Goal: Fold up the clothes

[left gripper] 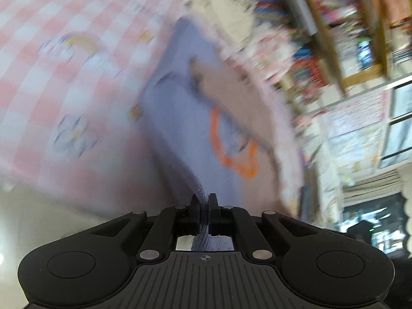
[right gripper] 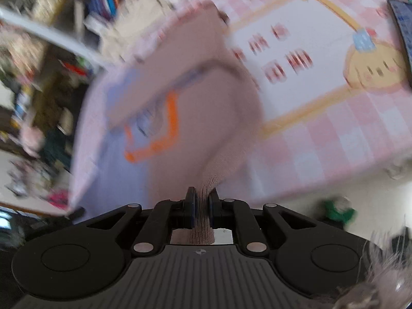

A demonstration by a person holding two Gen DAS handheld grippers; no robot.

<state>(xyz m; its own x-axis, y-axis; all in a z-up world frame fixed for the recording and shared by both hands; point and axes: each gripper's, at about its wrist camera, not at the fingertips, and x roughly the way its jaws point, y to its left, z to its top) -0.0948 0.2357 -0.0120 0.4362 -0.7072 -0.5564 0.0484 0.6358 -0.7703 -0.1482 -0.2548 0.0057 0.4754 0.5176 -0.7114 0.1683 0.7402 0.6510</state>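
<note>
A knit garment (left gripper: 185, 118) in lavender blue and dusty pink with an orange outline lies on a pink checked tablecloth (left gripper: 51, 64). My left gripper (left gripper: 204, 203) is shut on its lavender edge, which runs between the pads. In the right wrist view the same garment (right gripper: 206, 97) shows its pink part. My right gripper (right gripper: 202, 200) is shut on the pink knit edge. Both views are blurred by motion.
The tablecloth (right gripper: 322, 134) has a white printed panel with a cartoon face (right gripper: 373, 69). Cluttered bookshelves (left gripper: 334, 25) stand beyond the table's far edge. A green object (right gripper: 340, 211) lies on the pale floor below the table edge.
</note>
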